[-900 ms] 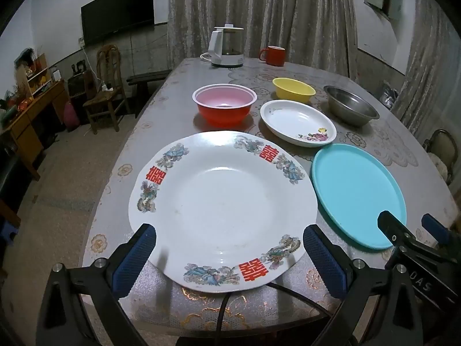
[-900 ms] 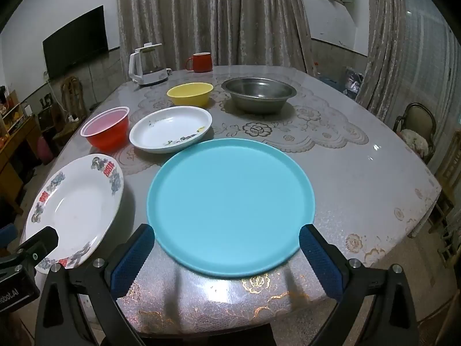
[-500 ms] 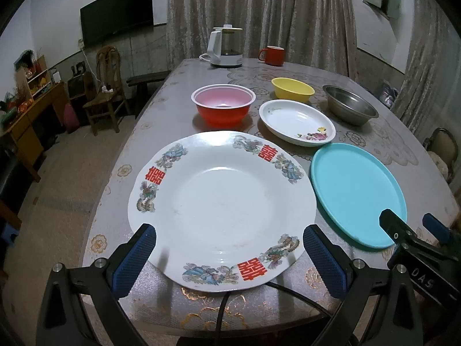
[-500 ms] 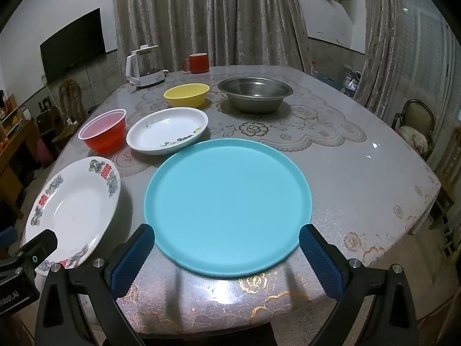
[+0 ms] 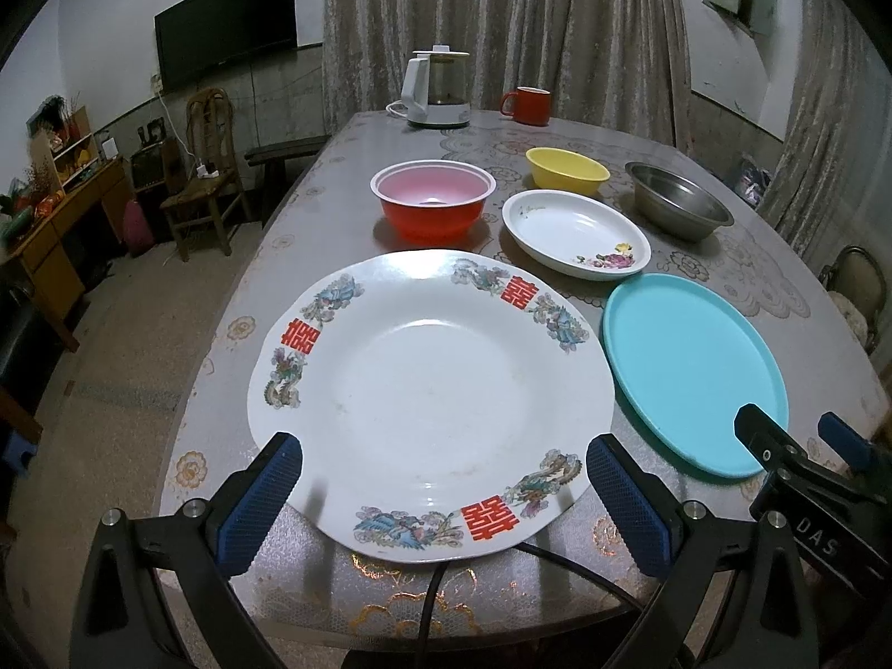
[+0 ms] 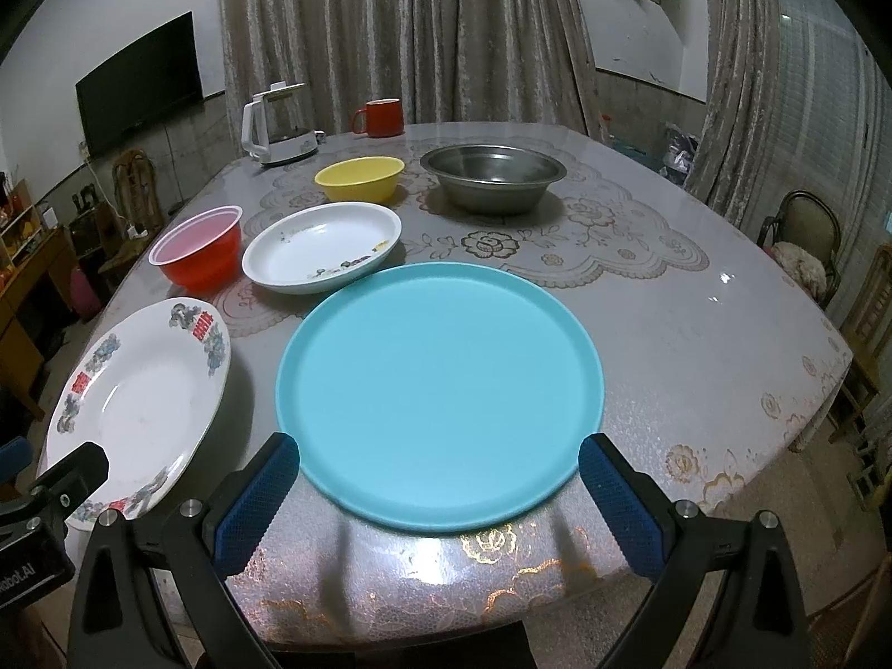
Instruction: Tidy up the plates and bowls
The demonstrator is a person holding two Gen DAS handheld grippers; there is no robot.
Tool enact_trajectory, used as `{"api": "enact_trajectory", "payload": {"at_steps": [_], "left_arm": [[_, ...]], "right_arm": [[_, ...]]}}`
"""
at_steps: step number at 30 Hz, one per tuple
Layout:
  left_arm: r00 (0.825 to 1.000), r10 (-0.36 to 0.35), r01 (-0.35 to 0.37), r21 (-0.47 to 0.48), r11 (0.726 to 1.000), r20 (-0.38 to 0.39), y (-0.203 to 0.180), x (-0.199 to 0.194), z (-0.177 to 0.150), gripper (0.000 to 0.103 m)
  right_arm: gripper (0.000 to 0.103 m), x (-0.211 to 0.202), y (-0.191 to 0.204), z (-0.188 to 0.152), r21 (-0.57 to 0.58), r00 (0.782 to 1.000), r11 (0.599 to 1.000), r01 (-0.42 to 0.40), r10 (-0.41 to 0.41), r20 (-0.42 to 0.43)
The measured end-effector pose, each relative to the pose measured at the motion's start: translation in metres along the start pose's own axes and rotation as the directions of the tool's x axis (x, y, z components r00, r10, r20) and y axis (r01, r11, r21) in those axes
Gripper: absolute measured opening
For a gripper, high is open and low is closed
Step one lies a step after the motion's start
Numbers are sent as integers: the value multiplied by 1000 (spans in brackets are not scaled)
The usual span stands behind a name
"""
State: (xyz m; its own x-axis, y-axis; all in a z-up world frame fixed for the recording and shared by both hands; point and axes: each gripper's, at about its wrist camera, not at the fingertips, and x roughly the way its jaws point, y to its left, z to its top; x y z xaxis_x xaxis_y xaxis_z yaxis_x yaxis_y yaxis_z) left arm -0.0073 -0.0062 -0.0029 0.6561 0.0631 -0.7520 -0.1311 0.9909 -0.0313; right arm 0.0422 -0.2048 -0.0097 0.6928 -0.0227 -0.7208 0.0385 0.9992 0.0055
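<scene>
A large white plate with red characters and flower prints lies at the table's near edge. My left gripper hovers open over its near rim, touching nothing. To its right lies a round turquoise plate, and my right gripper stands open above that plate's near rim. Behind them sit a red bowl, a small white oval dish with a flower print, a yellow bowl and a steel bowl. The same large white plate shows at the left of the right wrist view.
A white kettle and a red mug stand at the far end of the table. Wooden chairs and a low cabinet are on the left, another chair on the right. Curtains hang behind.
Both grippers have drifted very slightly; the plates sit a touch differently in each view. Nothing on the table has moved, and both grippers stay open.
</scene>
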Motion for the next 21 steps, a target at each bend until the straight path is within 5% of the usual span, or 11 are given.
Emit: {"api": "enact_trajectory", "payload": {"at_steps": [21], "left_arm": [[1000, 0, 0, 1, 1000, -1, 2, 0, -2, 103]], "right_arm": [[102, 3, 0, -3, 7, 1000, 1000, -4, 4, -6]]}}
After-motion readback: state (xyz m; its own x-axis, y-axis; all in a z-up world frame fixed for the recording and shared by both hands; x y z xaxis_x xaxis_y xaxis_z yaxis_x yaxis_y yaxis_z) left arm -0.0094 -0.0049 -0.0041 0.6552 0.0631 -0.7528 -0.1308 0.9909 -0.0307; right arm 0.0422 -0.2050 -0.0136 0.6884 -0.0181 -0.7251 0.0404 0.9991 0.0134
